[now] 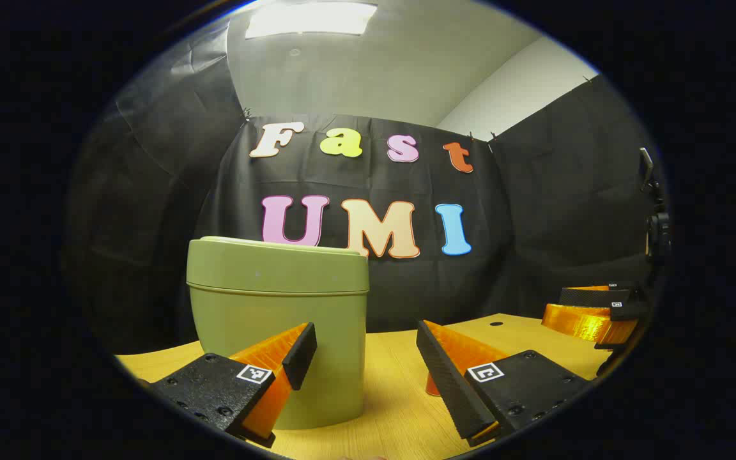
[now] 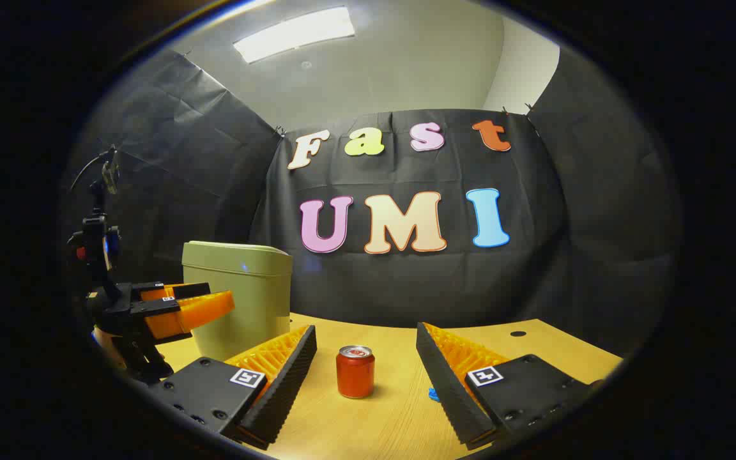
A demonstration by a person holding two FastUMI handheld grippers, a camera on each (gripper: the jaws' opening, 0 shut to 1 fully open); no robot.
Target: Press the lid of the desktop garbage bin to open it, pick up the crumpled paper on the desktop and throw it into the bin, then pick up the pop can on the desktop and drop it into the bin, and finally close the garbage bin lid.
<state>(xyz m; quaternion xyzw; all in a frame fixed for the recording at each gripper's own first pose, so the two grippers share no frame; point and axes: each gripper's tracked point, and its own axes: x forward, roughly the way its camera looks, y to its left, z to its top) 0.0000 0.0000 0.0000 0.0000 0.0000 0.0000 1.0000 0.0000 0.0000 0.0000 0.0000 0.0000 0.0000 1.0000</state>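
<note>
The green desktop bin [image 1: 277, 332] stands just ahead and left of my left gripper [image 1: 365, 335], with its lid [image 1: 277, 265] down. That gripper is open and holds nothing; its left finger [image 1: 298, 348] overlaps the bin's front. A sliver of the red pop can [image 1: 430, 385] peeks out behind its right finger. In the right gripper view the pop can [image 2: 355, 372] stands upright on the wooden table [image 2: 393, 415], a little beyond my open, empty right gripper [image 2: 365, 338] and in line with its gap. The bin [image 2: 243, 297] stands at the left there, the left gripper [image 2: 214, 305] just in front of it.
The right gripper [image 1: 556, 306] hovers over the table's right side in the left gripper view. A small blue scrap [image 2: 433, 394] lies beside the right finger. A cable hole [image 2: 518, 333] sits in the tabletop at back right. A dark camera stand [image 2: 96, 243] rises at the left.
</note>
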